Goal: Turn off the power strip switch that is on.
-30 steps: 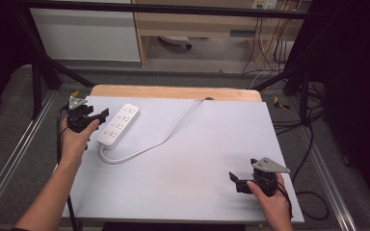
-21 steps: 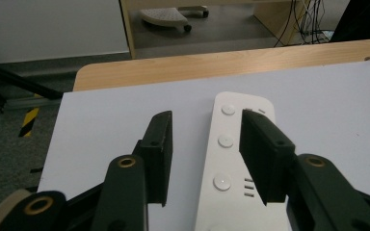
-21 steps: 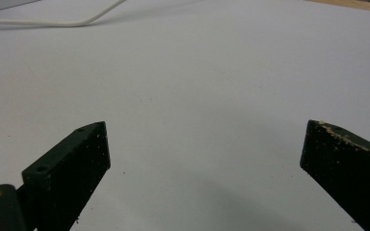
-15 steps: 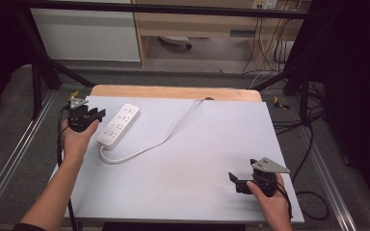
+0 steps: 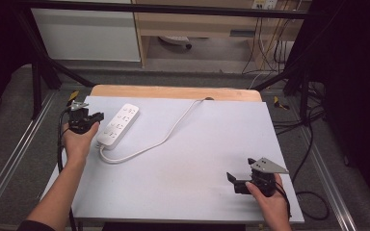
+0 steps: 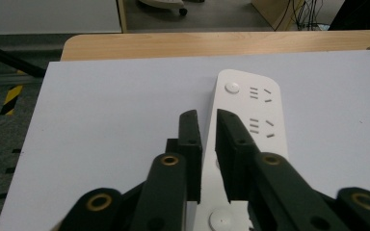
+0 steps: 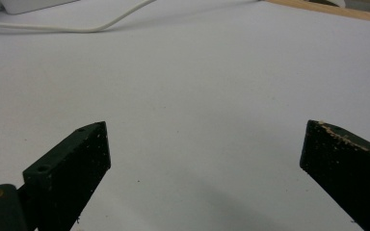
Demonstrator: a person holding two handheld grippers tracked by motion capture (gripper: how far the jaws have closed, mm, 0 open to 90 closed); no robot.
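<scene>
Left gripper view is telling most of the story here: the left gripper (image 6: 204,118) is hovering right over the near left edge of the white power strip (image 6: 250,96). Its jaws have just been closing and are now standing almost together, with only a sliver of gap and nothing pinched between them. The strip itself is lying flat near the far left of the table (image 5: 197,192), and its cord (image 5: 168,134) is looping off toward the back edge.

What could be going sideways from here:

- The jaws are now too narrow to fit around the strip's body, so any grab attempt is probably just going to be poking or shoving it. It looks like light plastic on a smooth sheet, so it's likely sliding or spinning instead of staying put.
- If the person is aiming to press the round button with the closed tips, being off-centre at the edge could be tipping or skidding the strip.
- The cord is looking slack but curled. Dragging the strip could be pulling that loop around, or snagging it at the back edge.

The right gripper (image 5: 232,183) is sitting well apart at the near right corner — its jaws are spread wide over bare table and holding nothing, so it's not bracing the strip at all.
</scene>
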